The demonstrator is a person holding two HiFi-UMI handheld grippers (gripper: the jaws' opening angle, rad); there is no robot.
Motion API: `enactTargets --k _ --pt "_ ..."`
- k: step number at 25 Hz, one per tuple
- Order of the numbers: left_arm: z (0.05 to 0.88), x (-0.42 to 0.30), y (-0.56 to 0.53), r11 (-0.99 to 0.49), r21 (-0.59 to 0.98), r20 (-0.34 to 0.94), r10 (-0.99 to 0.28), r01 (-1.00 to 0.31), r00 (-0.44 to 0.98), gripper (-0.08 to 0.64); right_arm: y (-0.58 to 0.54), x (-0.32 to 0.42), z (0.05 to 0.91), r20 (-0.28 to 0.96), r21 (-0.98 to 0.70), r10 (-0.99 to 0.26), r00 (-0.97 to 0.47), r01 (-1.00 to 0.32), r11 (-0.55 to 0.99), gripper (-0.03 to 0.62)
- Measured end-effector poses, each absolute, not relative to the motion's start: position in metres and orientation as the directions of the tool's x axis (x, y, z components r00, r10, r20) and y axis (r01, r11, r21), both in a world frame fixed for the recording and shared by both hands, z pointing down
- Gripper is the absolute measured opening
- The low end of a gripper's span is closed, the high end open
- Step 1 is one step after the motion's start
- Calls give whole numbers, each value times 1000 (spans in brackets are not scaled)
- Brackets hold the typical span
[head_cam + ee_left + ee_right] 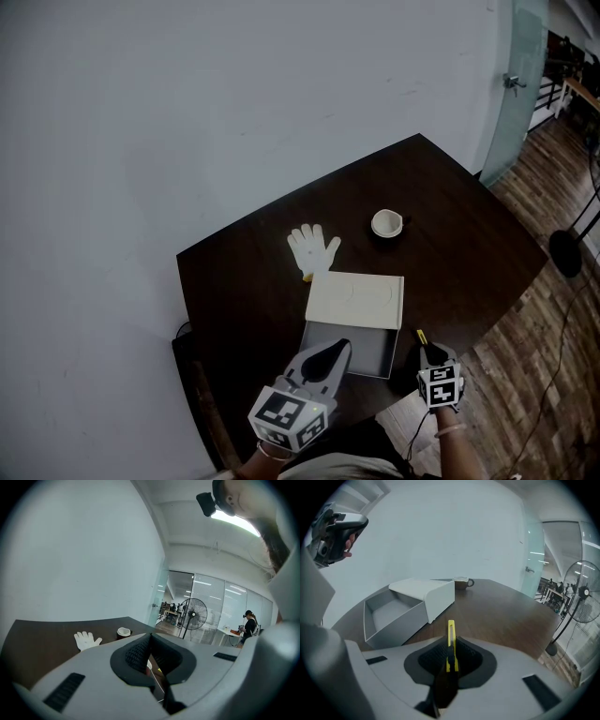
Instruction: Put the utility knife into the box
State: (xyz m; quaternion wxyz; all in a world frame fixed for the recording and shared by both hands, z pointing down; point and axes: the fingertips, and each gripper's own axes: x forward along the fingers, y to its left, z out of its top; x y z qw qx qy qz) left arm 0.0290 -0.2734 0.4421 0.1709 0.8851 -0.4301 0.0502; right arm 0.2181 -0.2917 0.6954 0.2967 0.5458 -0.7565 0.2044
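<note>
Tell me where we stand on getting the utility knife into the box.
Done: the box stands open, with its lid lying over the far end. In hand: the right gripper has its jaws closed on the yellow utility knife, off to the right of the box. Left: carry the knife over the open part and release it inside; what shows of the box's inside holds nothing yet.

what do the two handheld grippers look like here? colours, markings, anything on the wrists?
Both alike: left gripper and right gripper have light grey moulded shells, black textured pads, and a white cube with black square markers at the rear. Thin pale band on each wrist.
</note>
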Motion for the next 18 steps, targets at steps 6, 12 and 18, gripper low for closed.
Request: enactTargets --k 6,12,18 --pt "437 23 -263 -565 259 220 -755 -783 618 17 -282 208 678 645 10 -724 -246 -944 330 58" --pt "430 18 -252 -559 260 197 -768 -787 610 17 -270 201 659 611 -5 -750 -254 -948 318 58" --pt "423 13 -237 -552 262 179 -778 -792 602 17 -253 197 643 587 -20 -769 -254 -954 301 60"
